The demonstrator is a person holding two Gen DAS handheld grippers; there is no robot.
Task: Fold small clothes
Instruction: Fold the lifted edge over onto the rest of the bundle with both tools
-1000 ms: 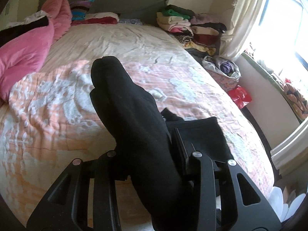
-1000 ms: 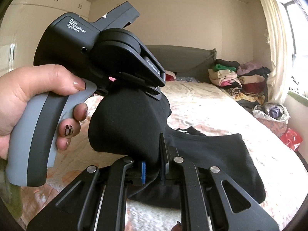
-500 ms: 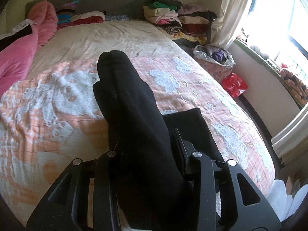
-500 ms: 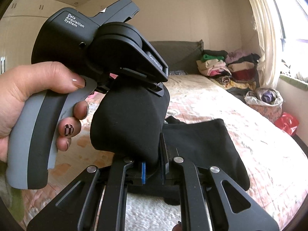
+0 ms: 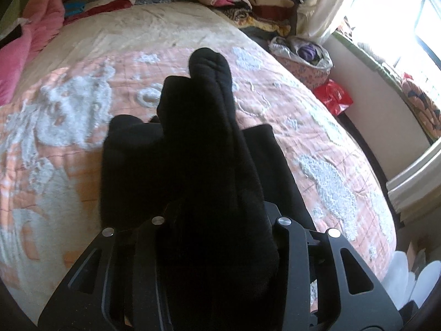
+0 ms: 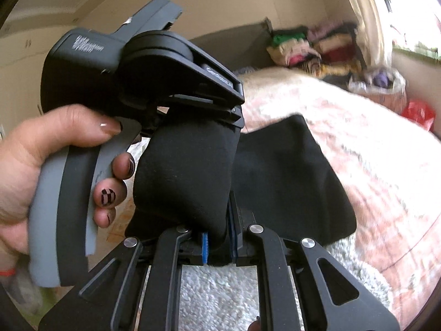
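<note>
A black garment [image 5: 209, 143] is bunched up between both grippers above the peach and white bedspread [image 5: 69, 115]. My left gripper [image 5: 217, 220] grips a thick fold of it; the cloth covers the fingertips, and the jaws are opening slightly with the fold still between them. In the right wrist view a hand [image 6: 41, 149] holds the left gripper's housing [image 6: 115, 66] just above the cloth. My right gripper [image 6: 219, 240] is shut, its blue pads [image 6: 204, 244] pinching the lower edge of the same garment [image 6: 187, 171]. The rest of the cloth [image 6: 289, 182] trails onto the bed.
A pink blanket [image 5: 24, 49] lies at the bed's far left. Stacked folded clothes [image 5: 248, 2] sit by the headboard. A bag of laundry [image 5: 303, 55] and a red bag [image 5: 333, 96] stand on the floor beside the bright window [image 5: 399, 27].
Both grippers have come down and forward over the bed with the black garment held between them. More cloth now rests on the bedspread. The right wrist view has rolled.
</note>
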